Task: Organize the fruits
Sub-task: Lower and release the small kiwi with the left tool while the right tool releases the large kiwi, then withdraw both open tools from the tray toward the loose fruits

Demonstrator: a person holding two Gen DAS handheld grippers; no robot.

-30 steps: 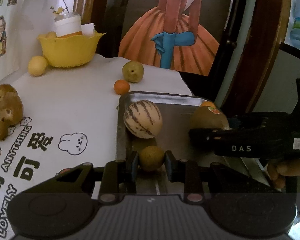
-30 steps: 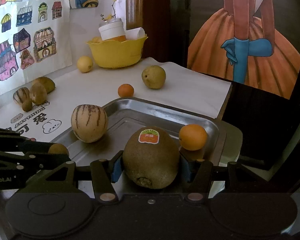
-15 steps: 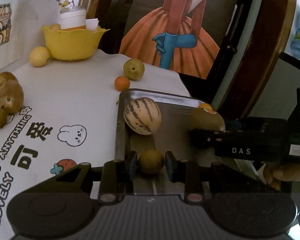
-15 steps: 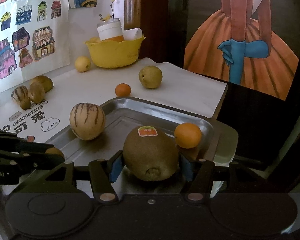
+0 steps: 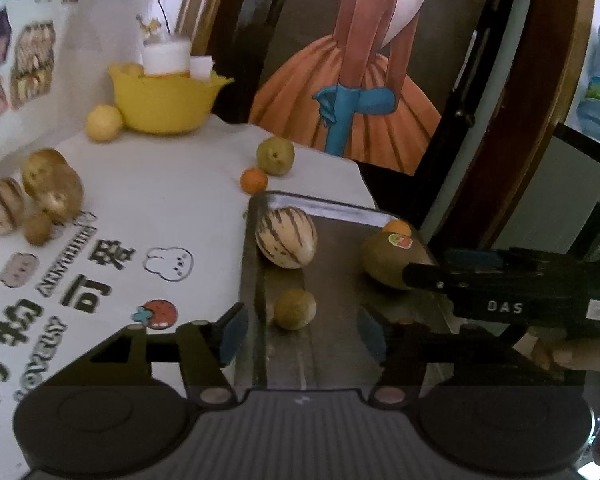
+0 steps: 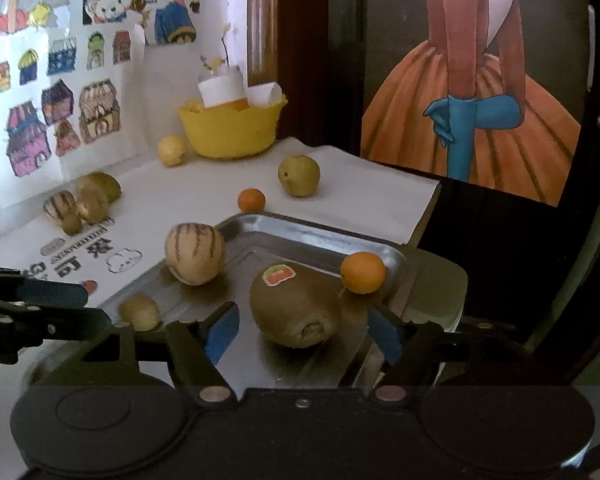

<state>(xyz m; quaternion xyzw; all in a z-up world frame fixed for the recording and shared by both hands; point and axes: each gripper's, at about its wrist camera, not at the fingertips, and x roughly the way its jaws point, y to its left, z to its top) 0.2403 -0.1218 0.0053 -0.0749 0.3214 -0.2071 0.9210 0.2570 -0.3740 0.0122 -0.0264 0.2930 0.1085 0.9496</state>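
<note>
Your left gripper stands wide apart with nothing between its pads; the small kiwi lies free on the metal tray at 12 o'clock, just ahead. Your right gripper is spread wide too, the stickered large kiwi resting loose on the tray between its fingers. Farther on: striped melon at 11 o'clock, orange at 1. Beyond the tray, a small orange, a pear and a yellow bowl.

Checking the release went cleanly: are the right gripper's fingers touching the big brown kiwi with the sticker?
Apart. The right wrist view shows the right gripper open, with bare metal tray visible between each blue-padded finger and the big brown stickered kiwi.
</note>
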